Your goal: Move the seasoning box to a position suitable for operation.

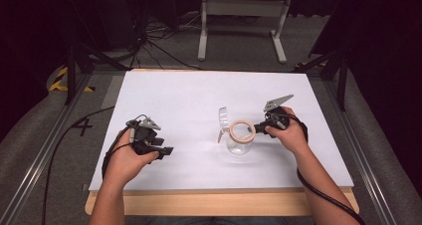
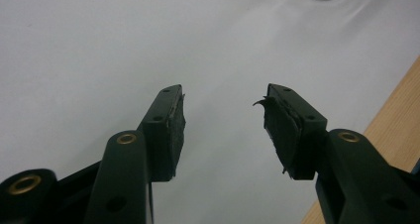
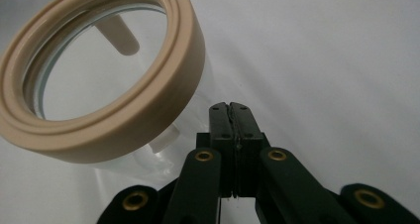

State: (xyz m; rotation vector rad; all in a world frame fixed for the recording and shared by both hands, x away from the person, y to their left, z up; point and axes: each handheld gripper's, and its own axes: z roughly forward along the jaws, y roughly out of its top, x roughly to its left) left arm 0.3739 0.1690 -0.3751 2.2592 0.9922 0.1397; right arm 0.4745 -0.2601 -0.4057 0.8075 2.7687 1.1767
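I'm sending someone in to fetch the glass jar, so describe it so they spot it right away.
Start at the white table and look right of its middle, just beside the right hand-held gripper. There stands a clear glass jar. What sets it apart is the thick beige ring around its mouth and the clear lid swung open and standing up on its left side.

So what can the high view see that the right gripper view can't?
High view alone: both hands, the open left gripper, the clear plastic lid standing beside the jar, and the floor past the white table.

Right gripper view alone: the right gripper close up, its jaws shut together beside the jar with nothing between them.

Both: the clear glass jar with a beige ring and the table's white top.
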